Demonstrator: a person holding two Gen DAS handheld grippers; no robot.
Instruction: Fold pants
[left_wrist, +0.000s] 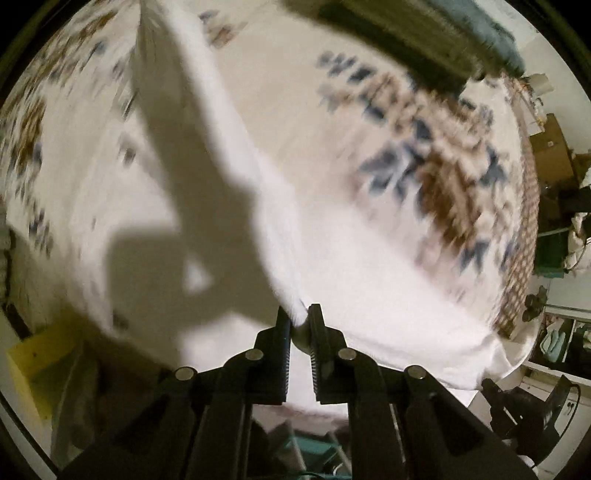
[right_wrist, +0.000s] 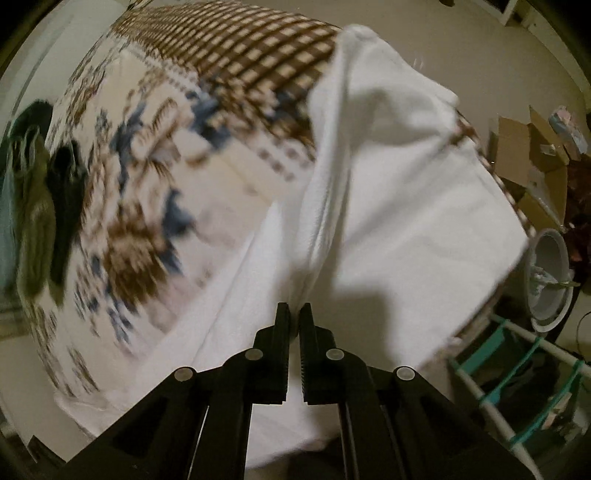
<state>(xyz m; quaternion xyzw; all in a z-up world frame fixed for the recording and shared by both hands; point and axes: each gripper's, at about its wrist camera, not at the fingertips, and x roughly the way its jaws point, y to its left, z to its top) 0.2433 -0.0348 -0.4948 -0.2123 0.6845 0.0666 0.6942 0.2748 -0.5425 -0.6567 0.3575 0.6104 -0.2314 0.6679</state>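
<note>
Left tool (left_wrist: 299, 314) pinches bunched edge of white pants (left_wrist: 229, 155), jaws nearly together with cloth between. Right tool (right_wrist: 294, 312) likewise clamps fold of pants (right_wrist: 388, 192), jaws narrow. Pants lifted, draping over bed (right_wrist: 155, 155) with floral and checked cover. Both views motion-blurred. Cardboard boxes (right_wrist: 532, 155) sit beyond bed in right wrist view.

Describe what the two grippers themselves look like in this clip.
Both match: the left gripper and right gripper are matte black, with two narrow straight fingers toothed on their inner faces, angular linkage arms, and round silver pivot pins. No cables, markings or sleeves show.
</note>
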